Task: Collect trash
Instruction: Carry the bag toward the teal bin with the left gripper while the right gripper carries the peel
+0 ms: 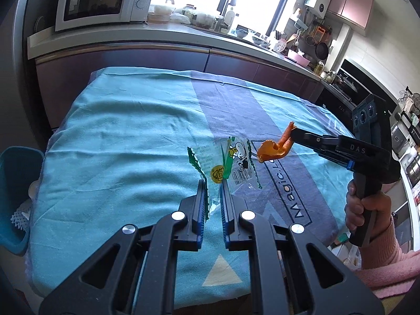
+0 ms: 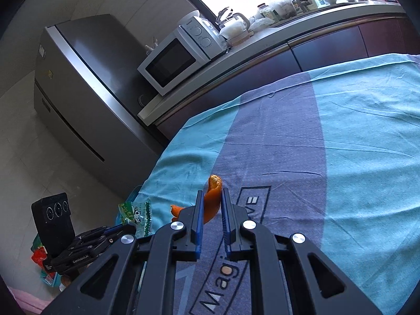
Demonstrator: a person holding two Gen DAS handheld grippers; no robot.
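Note:
My left gripper point(image 1: 213, 183) is shut on a clear snack wrapper point(image 1: 236, 162) with green edges and a cartoon print, held above the teal and grey cloth point(image 1: 118, 136). My right gripper point(image 1: 290, 134) is shut on a curled orange peel point(image 1: 273, 150) and holds it above the cloth, just right of the wrapper. In the right wrist view the peel point(image 2: 212, 199) sits between the fingers of my right gripper point(image 2: 212, 194); the wrapper point(image 2: 136, 216) and left gripper point(image 2: 115, 229) show at lower left.
A blue bin point(image 1: 15, 199) stands by the table's left edge. A counter with a microwave point(image 1: 102, 0) runs behind the table. A grey fridge point(image 2: 86, 105) stands at its end. Coloured packets point(image 2: 39, 260) lie on the floor at lower left.

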